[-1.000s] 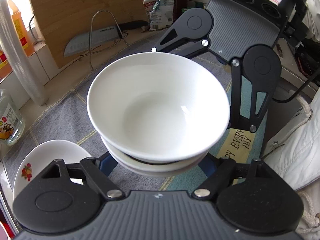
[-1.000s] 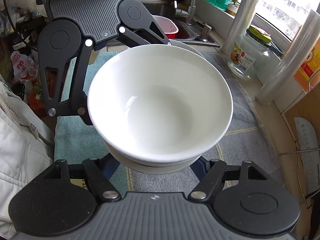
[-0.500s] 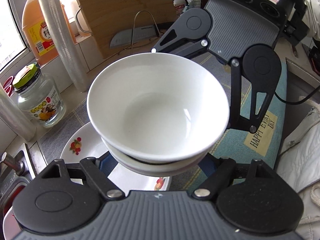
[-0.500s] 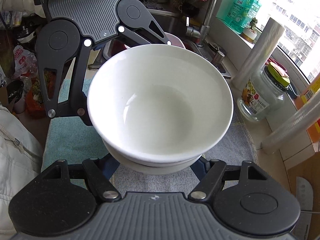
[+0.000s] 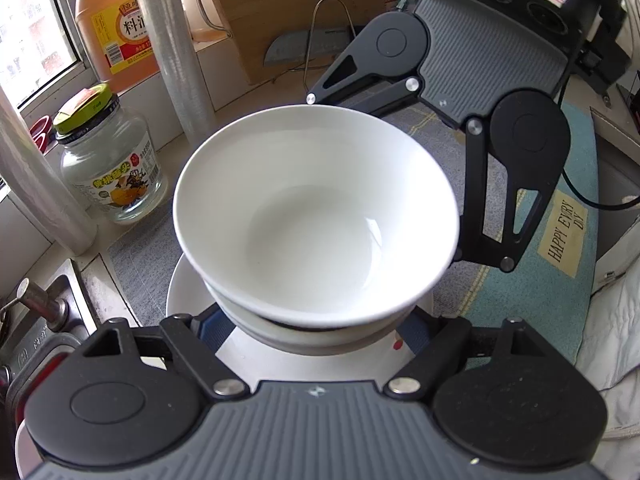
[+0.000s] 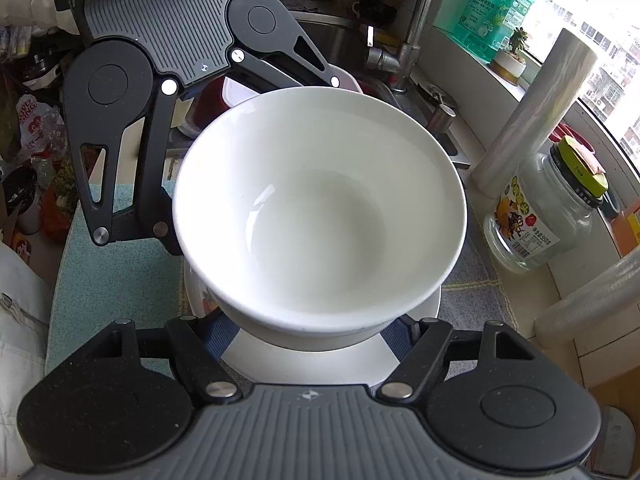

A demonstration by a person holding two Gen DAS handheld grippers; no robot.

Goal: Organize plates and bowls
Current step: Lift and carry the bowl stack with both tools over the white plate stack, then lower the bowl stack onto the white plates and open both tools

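Two nested white bowls [image 5: 316, 216] are held between my two grippers, which face each other. My left gripper [image 5: 316, 332] grips the stack from its near side; my right gripper [image 6: 312, 336] grips the opposite side, and each shows across the bowls in the other's view. The stack [image 6: 320, 208] hangs above a white plate with fruit print [image 5: 280, 360], also under the bowls in the right wrist view [image 6: 320, 364]. Both grippers' fingertips are hidden under the bowls.
A grey and teal mat [image 5: 532, 288] covers the counter. A glass jar with a green lid [image 5: 108, 164], film rolls [image 5: 176, 52], an orange jug [image 5: 116, 24], a cutting board and knife stand along the wall. The sink and tap [image 6: 404, 52] lie beyond.
Both grippers carried the bowl stack sideways along the counter toward the sink; the fruit plate now lies directly beneath the bowls. The grip has not changed.
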